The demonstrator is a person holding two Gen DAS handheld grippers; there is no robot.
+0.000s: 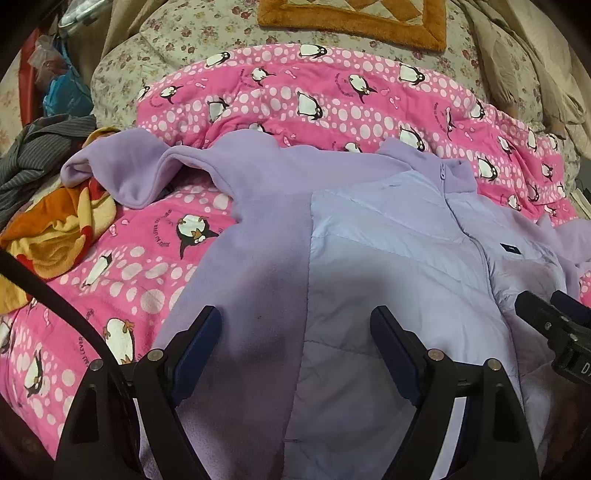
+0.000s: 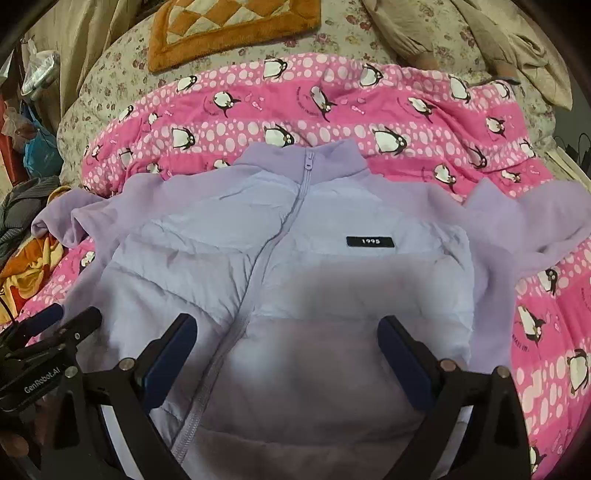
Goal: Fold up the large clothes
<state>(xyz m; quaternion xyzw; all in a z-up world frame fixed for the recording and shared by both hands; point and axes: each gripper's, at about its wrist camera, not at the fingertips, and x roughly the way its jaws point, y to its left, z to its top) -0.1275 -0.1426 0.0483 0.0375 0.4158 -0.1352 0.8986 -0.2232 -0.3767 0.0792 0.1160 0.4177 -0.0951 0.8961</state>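
A lilac jacket (image 1: pixel 388 236) lies face up on the bed, zipped to the collar, with a quilted front and fleece sleeves. In the right wrist view the jacket (image 2: pixel 332 280) fills the middle, a black "1995" label (image 2: pixel 370 240) on its chest. One sleeve (image 1: pixel 147 166) stretches left, the other sleeve (image 2: pixel 535 218) right. My left gripper (image 1: pixel 295 317) hovers open over the jacket's left side, with nothing between its fingers. My right gripper (image 2: pixel 288 325) stands open over the lower front beside the zip. Each appears in the other's view: right gripper (image 1: pixel 543 299), left gripper (image 2: pixel 74 314).
A pink penguin-print quilt (image 1: pixel 332 96) lies under the jacket, on a floral bedspread (image 1: pixel 184 40). An orange-bordered cushion (image 2: pixel 229 26) sits at the back. Orange-and-yellow cloth (image 1: pixel 55 229) and a grey striped garment (image 1: pixel 40 155) are heaped at the left. Beige fabric (image 2: pixel 480 33) lies at back right.
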